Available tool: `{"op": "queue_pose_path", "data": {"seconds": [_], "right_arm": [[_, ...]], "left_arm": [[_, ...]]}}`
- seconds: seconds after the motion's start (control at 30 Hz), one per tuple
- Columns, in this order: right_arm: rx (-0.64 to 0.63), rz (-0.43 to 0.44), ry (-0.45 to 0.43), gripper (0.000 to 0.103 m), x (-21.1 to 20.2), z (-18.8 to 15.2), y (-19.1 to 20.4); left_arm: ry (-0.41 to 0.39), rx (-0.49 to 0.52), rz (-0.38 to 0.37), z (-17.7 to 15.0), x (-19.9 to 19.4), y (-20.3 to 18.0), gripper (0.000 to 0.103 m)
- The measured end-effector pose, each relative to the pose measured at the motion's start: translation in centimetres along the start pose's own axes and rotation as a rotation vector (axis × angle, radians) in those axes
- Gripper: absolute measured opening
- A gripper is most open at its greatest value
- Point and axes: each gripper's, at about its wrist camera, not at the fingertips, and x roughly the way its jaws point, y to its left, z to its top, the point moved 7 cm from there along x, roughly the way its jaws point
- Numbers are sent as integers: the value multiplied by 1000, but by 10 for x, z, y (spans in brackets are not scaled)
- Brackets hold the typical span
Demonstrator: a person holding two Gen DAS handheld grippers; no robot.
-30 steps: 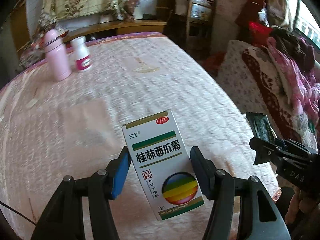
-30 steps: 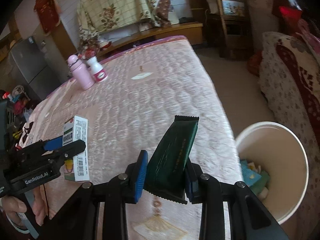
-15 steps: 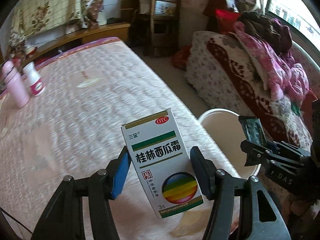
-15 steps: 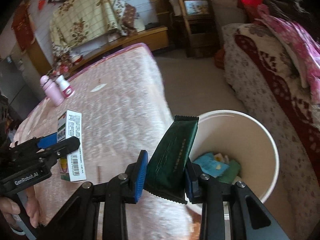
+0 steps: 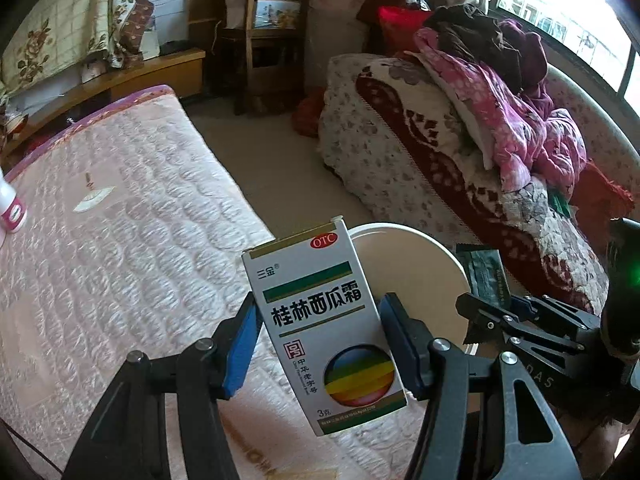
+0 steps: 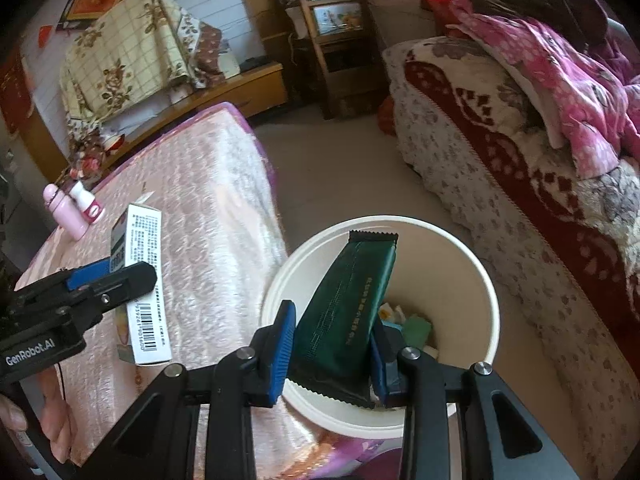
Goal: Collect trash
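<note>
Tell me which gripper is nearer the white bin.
Right. The right gripper holds the green wrapper over the white bin; the left gripper holds the medicine box above the bed edge beside it.

Bin (image 6: 494, 312) on floor between mattress (image 6: 208, 216) left and sofa (image 6: 500, 168) right; two bottles (image 6: 74, 212) on mattress far-left; wrappers in bin.

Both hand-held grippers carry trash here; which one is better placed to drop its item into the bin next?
Right. The right hand-held gripper holds the dark green foil wrapper directly over the white round bin. The left hand-held gripper's white medicine box looks to sit over the pink mattress edge.
</note>
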Motion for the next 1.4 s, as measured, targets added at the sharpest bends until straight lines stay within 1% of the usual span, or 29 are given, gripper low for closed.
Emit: {"op": "queue_pose_path", "data": {"seconds": [0.17,0.23,0.57,0.7,0.73,0.77,0.8,0.83,0.87,1.0,1.13,1.23,1.3,1.4], "right_arm": [[24,-16,-1,36,1,0,-13],[30,-21,-2,37,2,0,-16],[58,-46,6,37,8,-3,-34],[62,-63,7,37,10,-4,-39],[58,-74,7,41,10,-4,-40],[54,-80,5,49,11,-4,-40],[48,-92,0,68,10,-3,-41],[50,-101,-8,72,9,-3,-42],[55,-102,-19,72,7,-3,-43],[63,-100,-19,72,5,-4,-44],[45,-96,-40,72,-3,-7,-36],[15,-116,-78,72,-15,-9,-26],[-4,-127,-109,72,-25,-8,-19],[-24,-137,-161,72,-42,-6,-6]], "left_arm": [[15,2,-44,1,10,-11,62],[19,6,-47,0,15,-14,62],[33,-5,-82,-5,28,-21,62],[27,-19,-121,-5,29,-24,62],[23,-20,-130,-5,29,-25,62],[20,-17,-134,-5,29,-26,63],[17,-14,-136,-6,28,-26,68],[13,-14,-136,-6,28,-26,71],[5,-17,-135,-6,26,-25,75],[-23,-14,-106,-8,17,-21,80],[-60,21,-31,-13,1,-16,81],[-80,31,18,-16,-11,-10,81],[-110,38,66,-17,-24,-4,81],[-158,37,111,-18,-45,6,81]]}}
